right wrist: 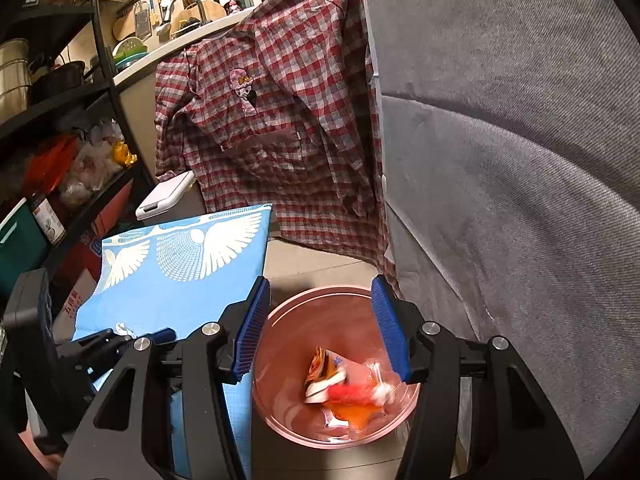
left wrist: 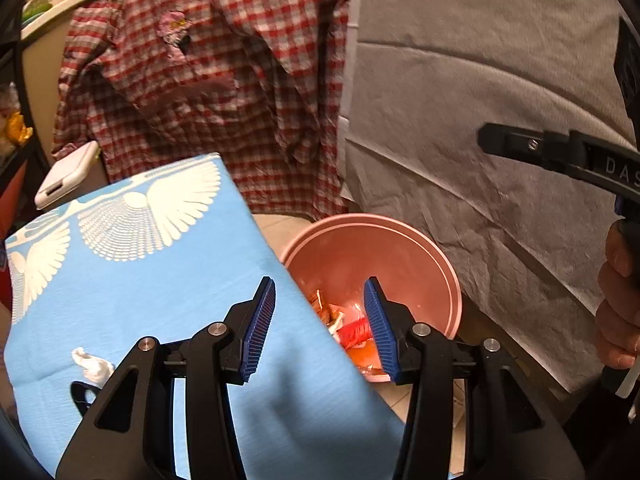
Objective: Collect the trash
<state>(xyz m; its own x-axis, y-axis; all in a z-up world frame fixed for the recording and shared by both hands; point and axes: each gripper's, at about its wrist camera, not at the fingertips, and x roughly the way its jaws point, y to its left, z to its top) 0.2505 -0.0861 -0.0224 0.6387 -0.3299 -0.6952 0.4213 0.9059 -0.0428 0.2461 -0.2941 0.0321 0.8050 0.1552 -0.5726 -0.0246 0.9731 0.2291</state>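
Pink bin [right wrist: 276, 420]: set on the floor beside the blue-clothed table [right wrist: 192, 292], wrappers [right wrist: 344, 384] already lying inside. Left gripper [left wrist: 320, 328] and right gripper [right wrist: 320, 332]: both held near or over the bin, jaws spread apart and holding nothing. One crumpled tissue [left wrist: 94, 366] is left on the table, away from the bin; a loose pinch could drop it short of the rim.

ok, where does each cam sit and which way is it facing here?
Left wrist: on the left gripper, open, facing the blue cloth with a white scrap; the person's hand shows at right.
Right wrist: on the right gripper, open, above the pink bin, looking in at wrappers.
Shared: bin, cloth, plaid shirt.
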